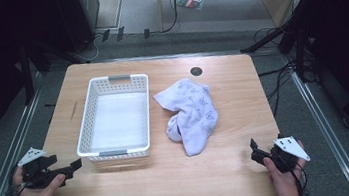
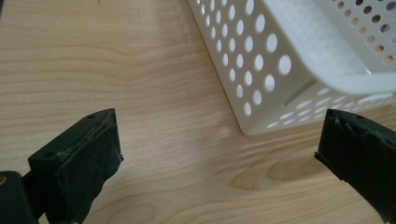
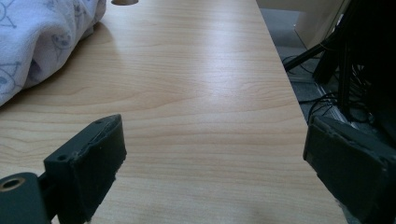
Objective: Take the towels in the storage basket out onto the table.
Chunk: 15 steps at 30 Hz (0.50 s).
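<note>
On the wooden desk (image 1: pixel 172 174), a crumpled white cloth (image 1: pixel 192 113) lies just right of a white perforated basket (image 1: pixel 114 116).
Pale and soft, the cloth is bunched into loose folds, printed with small grey line figures, one end trailing toward the desk's near edge. Left hand-held gripper (image 1: pixel 72 167) rests at the near left corner, jaws wide apart, close beside the basket's corner. Right hand-held gripper (image 1: pixel 253 149) sits at the near right corner, jaws spread too, well apart from the cloth.

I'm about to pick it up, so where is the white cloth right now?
In the high view, the white cloth lies crumpled on the table, right of centre, just right of the white basket.
</note>
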### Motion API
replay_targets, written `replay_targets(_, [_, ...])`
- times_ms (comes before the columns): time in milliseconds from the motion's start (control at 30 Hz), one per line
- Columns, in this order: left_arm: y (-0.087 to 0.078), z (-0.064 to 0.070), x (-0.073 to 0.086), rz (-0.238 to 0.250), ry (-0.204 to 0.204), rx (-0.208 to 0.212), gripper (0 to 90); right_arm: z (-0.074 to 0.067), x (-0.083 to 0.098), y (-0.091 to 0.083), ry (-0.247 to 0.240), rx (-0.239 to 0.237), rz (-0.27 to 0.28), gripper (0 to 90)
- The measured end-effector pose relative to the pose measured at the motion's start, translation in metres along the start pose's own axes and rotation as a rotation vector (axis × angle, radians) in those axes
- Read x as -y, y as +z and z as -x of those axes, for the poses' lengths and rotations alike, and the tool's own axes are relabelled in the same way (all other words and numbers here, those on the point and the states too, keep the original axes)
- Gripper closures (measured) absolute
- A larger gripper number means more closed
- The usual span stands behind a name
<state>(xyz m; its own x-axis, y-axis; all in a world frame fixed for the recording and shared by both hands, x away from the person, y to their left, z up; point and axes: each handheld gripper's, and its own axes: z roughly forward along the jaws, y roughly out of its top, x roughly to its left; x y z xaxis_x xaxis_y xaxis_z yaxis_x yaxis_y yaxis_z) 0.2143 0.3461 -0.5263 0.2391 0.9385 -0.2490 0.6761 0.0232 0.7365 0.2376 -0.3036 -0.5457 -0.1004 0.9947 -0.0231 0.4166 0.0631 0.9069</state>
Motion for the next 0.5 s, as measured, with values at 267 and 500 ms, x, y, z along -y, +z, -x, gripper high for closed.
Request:
replay_targets(267, [0.005,-0.010,0.017,0.021,0.038,-0.019,0.0,0.000,0.000,0.000,0.005,0.003,0.000,5.6])
replay_targets(500, [0.003,-0.019,0.027,0.053,0.050,-0.013,0.0,0.000,0.000,0.000,0.004,-0.001,-0.002,5.6])
